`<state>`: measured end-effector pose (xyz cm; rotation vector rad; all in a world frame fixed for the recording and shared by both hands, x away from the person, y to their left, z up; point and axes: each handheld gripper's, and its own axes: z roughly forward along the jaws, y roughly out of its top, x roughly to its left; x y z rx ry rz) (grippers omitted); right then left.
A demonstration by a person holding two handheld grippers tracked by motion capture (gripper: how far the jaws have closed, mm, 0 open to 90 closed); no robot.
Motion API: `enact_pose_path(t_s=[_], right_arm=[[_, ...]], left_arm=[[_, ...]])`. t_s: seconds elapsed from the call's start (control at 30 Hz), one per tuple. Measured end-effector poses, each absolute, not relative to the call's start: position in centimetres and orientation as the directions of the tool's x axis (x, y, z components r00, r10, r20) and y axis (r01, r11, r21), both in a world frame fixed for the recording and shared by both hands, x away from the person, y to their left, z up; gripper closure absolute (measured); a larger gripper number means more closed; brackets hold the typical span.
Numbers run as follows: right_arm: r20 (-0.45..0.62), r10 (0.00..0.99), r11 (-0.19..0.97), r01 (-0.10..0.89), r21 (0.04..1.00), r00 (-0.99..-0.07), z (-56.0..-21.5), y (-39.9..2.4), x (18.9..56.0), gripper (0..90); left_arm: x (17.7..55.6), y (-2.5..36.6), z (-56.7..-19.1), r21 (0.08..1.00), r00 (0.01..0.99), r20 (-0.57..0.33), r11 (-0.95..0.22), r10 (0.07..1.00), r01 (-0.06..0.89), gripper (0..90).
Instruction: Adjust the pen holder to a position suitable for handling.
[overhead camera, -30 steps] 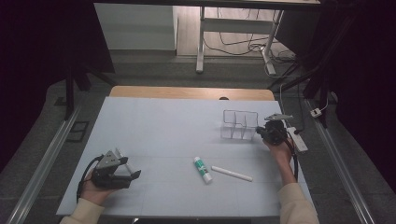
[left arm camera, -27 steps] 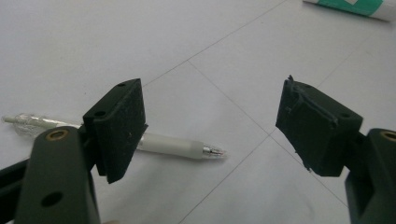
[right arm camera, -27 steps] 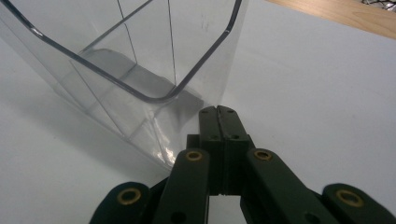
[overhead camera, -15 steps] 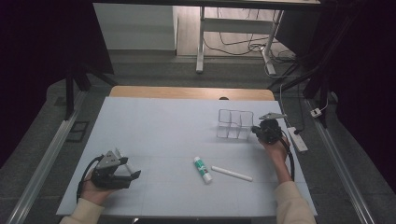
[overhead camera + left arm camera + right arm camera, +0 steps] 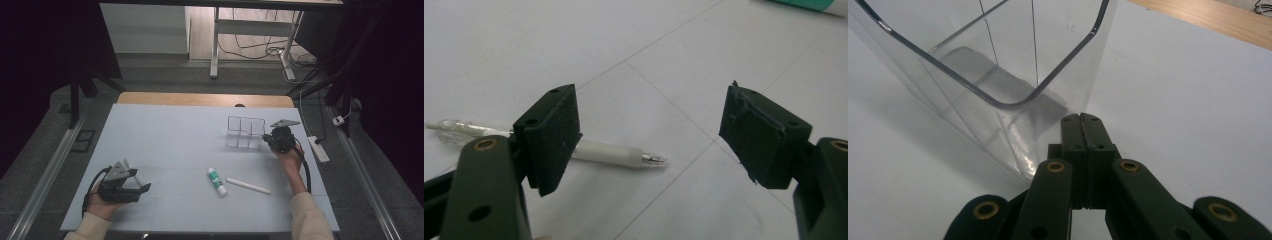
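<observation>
Right gripper (image 5: 1082, 120) jaws fully closed, empty, tips against the clear organizer (image 5: 998, 75) corner. Left gripper (image 5: 649, 135) jaws wide open, pen (image 5: 609, 152) beside it, far from organizer.

text: none legible | glue stick (image 5: 217, 180): green-and-white label, print too small to read | clear organizer (image 5: 244, 132): unmarked | white pen (image 5: 248, 186): unmarked | table mat (image 5: 170, 135): unmarked

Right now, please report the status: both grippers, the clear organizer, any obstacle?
Right gripper shut, tips against clear organizer wall. Left gripper open, above a pen. Glue stick and white stick lie mid-table, apart from both.
</observation>
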<state>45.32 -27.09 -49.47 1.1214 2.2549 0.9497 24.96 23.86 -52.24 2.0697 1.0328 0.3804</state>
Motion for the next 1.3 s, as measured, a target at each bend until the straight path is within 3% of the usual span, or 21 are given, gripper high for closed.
enact_pose_path(t_s=[1.3], right_arm=[[-0.112, 0.781, 0.483, 0.481, 0.732, -0.614, -50.0, -23.5, 45.8, 88.8]], left_arm=[[25.0, 23.7, -52.4, 0.745, 0.627, -0.060, -0.383, 0.776, 0.545, 24.2]])
